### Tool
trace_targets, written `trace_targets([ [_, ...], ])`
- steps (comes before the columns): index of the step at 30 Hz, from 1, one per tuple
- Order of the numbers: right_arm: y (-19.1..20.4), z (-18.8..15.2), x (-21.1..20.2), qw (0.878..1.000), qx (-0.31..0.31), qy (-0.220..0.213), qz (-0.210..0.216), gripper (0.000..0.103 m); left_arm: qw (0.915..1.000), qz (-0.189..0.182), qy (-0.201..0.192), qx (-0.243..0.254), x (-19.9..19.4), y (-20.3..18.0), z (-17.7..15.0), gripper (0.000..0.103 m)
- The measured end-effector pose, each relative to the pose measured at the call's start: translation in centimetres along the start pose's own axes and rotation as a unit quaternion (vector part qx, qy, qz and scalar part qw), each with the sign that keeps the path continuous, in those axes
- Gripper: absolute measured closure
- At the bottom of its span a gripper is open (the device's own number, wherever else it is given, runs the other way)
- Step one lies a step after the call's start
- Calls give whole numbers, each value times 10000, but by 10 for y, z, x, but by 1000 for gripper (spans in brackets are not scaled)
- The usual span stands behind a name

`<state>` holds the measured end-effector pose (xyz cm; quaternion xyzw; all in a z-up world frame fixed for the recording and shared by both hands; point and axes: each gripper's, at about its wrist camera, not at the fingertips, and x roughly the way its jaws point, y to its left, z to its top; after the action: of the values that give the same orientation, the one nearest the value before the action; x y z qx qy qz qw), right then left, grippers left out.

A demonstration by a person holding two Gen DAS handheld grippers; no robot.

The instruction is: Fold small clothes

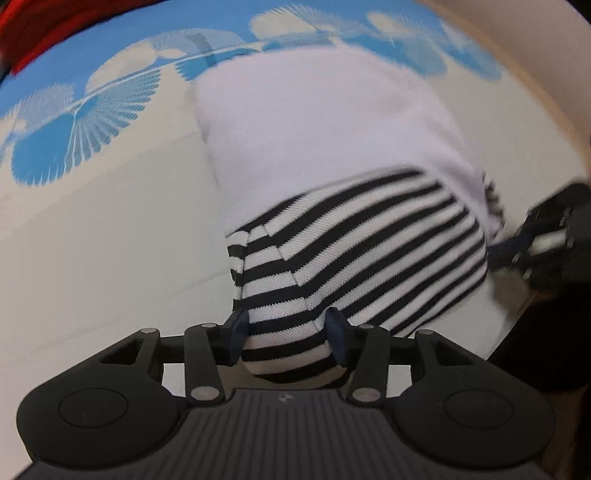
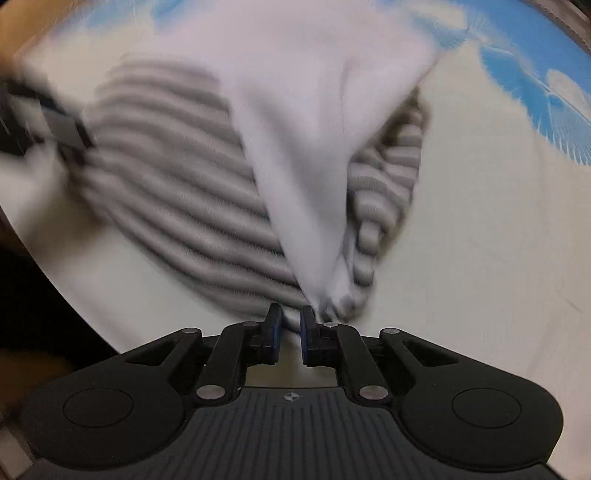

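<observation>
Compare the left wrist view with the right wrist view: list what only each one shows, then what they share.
Only the left wrist view: a red cloth at the top left corner, and sharp black stripes. Only the right wrist view: the garment's white part pulled into a taut peak toward the right tool, all motion-blurred. Both: the striped and white garment, the blue-patterned surface, and the left tool straddling striped fabric.

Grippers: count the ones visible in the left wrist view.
2. The left gripper sits at the bottom centre, straddling the striped garment. The right gripper is at the right edge, partly cut off.
</observation>
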<state>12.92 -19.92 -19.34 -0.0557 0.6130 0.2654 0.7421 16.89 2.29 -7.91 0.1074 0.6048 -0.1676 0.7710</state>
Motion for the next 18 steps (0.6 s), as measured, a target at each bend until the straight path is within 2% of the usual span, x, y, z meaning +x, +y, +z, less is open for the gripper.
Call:
trace_targets([
  [1,1,4,-8,9999,-7,-149,18,94,9998,-2,-146,-104,-6,4,-1,51],
  [3,-12,8,-32,9962,419,-736,212,91,9978,-39,-606,-261,-23,11,-2,44],
  [5,-28,8,-57,9859,838,-1366,488,89,9927,-135,-968,-713,-30,27,1,34],
  [6,-36,8,-66,9795,1020,-1643,570,86,9887,-64,-1101,-1019,-30,35,4,33],
  [7,-44,10,-72,9728,1226,-1885,563,81,9849,-23,-1191,-1259,-29,41,7,33],
  [9,-58,21,-72,9600,1686,-2197,410,54,9759,-61,-1335,-1728,-23,51,14,28],
  [10,-62,26,-68,9550,1907,-2233,417,52,9705,-135,-1401,-1959,-20,56,18,27],
  [12,-69,40,-51,9519,2202,-2036,629,53,9605,-347,-1461,-2342,-11,63,25,27],
  [14,-73,49,-31,9553,2349,-1647,713,54,9490,-590,-1446,-2739,-3,73,31,27],
  [16,-75,53,-12,9633,2363,-1157,534,74,9384,-837,-1369,-3060,6,79,34,26],
  [17,-80,53,-10,9595,2504,-1099,676,90,9356,-905,-1318,-3147,11,84,37,27],
  [18,-82,53,-8,9547,2655,-1125,735,98,9343,-937,-1250,-3204,16,84,39,27],
])
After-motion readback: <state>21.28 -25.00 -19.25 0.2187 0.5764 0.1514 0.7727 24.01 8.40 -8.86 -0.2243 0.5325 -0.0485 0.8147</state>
